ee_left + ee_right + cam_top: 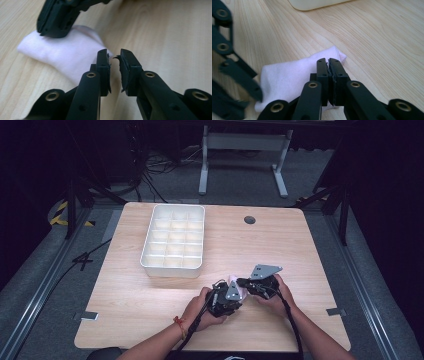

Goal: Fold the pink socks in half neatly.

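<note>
Centrally, near the desk's point(150, 320) front edge, a folded white cloth point(287, 77) is lying between both tongs. Right tongs point(328, 62) are pressing together over it; whether they pinch fabric is unclear. Left tongs point(114, 57) are standing slightly apart, probably needing to close on the near edge next. A compartment tray point(172, 264) is waiting beyond.

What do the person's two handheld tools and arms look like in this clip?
Both the left tool and the right tool are black, each topped by a grey three-cornered plate, with a black cable trailing back along the forearm. Their jaws are flat black bars with brass-coloured rivets. The forearms are bare; a red-orange band circles the left wrist.
</note>
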`<action>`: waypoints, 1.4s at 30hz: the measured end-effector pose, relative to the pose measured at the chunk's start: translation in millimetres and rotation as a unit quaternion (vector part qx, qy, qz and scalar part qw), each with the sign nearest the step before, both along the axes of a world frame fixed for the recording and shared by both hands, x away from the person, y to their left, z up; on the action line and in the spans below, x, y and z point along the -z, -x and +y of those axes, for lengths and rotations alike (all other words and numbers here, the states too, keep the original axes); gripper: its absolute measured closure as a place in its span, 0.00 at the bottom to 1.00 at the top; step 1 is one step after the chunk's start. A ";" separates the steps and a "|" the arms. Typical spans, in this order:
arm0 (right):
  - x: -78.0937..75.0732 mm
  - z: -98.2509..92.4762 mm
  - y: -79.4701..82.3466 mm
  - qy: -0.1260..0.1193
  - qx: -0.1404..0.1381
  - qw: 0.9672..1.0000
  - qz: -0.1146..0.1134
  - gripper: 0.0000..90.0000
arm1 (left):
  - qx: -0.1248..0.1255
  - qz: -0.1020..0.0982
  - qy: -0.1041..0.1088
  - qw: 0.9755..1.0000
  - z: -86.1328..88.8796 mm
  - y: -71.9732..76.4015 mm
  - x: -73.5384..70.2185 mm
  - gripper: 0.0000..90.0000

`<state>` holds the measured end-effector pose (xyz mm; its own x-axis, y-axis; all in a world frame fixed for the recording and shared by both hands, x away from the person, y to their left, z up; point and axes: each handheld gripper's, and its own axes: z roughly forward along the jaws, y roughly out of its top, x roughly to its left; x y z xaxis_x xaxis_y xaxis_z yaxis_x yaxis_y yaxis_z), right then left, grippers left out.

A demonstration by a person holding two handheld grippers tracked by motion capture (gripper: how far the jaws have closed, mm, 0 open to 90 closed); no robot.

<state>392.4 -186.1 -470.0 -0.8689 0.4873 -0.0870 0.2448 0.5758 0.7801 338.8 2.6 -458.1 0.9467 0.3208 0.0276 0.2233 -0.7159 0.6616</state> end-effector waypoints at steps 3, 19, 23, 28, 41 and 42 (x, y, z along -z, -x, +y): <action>0.4 -0.4 0.1 -0.001 -0.001 1.000 0.000 0.97 | 0.003 -0.009 0.010 1.000 5.7 2.1 -11.4 0.87; 1.3 -3.1 -2.2 -0.010 -0.007 1.000 0.013 0.99 | -0.011 -0.030 0.019 0.999 1.3 -19.0 5.6 0.90; -0.7 -3.8 -3.1 0.002 -0.008 1.000 0.006 0.99 | -0.013 -0.036 0.015 0.999 1.0 -17.6 8.2 0.92; -1.0 -9.3 -6.6 0.013 0.012 1.000 0.004 1.00 | -0.012 -0.037 0.017 0.999 1.1 -17.5 8.9 0.93; -19.6 -19.1 3.2 -0.015 -0.002 1.000 -0.012 1.00 | -0.015 -0.031 0.022 0.999 1.3 -18.2 9.4 0.93; -18.5 -17.0 5.3 -0.010 -0.010 1.000 -0.013 1.00 | -0.016 -0.030 0.024 0.999 1.3 -18.4 9.6 0.93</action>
<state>387.1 -203.0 -451.4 -0.8761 0.4717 -0.1000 0.2132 0.5650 0.7970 357.2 3.9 -467.8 0.9333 0.3525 0.0687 0.2035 -0.6768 0.7075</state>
